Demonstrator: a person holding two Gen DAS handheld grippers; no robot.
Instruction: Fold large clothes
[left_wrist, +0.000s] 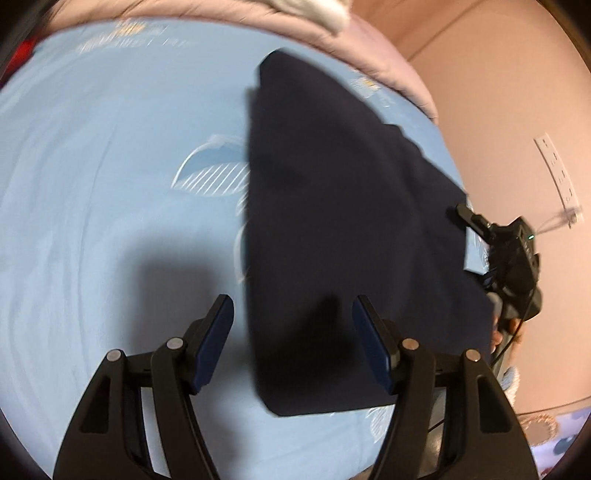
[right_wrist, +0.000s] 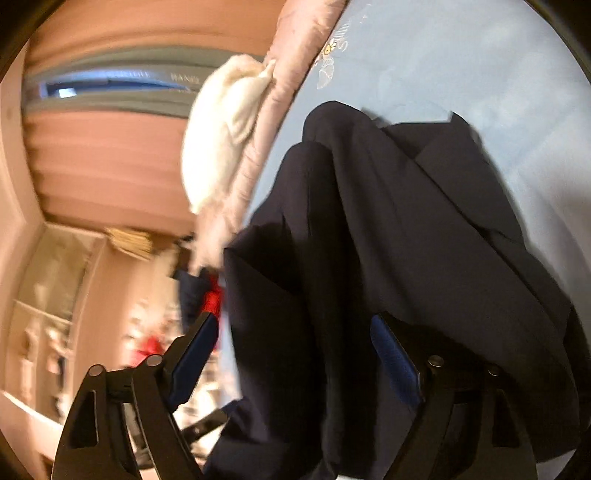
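A smooth, dark navy garment (left_wrist: 332, 229) lies folded on the pale blue bed sheet (left_wrist: 110, 177), its creases blurred, while both the left gripper (left_wrist: 291, 339) and right gripper (right_wrist: 291, 354) hold their jaws open.

Garment (left_wrist: 332, 221): dark navy cloth, matt, smooth weave, soft folds.
Bed sheet (left_wrist: 110, 166): light blue cloth, matt, printed white pattern.
Quilt (right_wrist: 266, 129): pink fabric, slight sheen, puckered.
Left claw (left_wrist: 291, 321): black matt plastic, blue pads, bare metal pivot pins.
Right claw (right_wrist: 291, 343): same finish.
Wall (left_wrist: 498, 92): smooth, matt.
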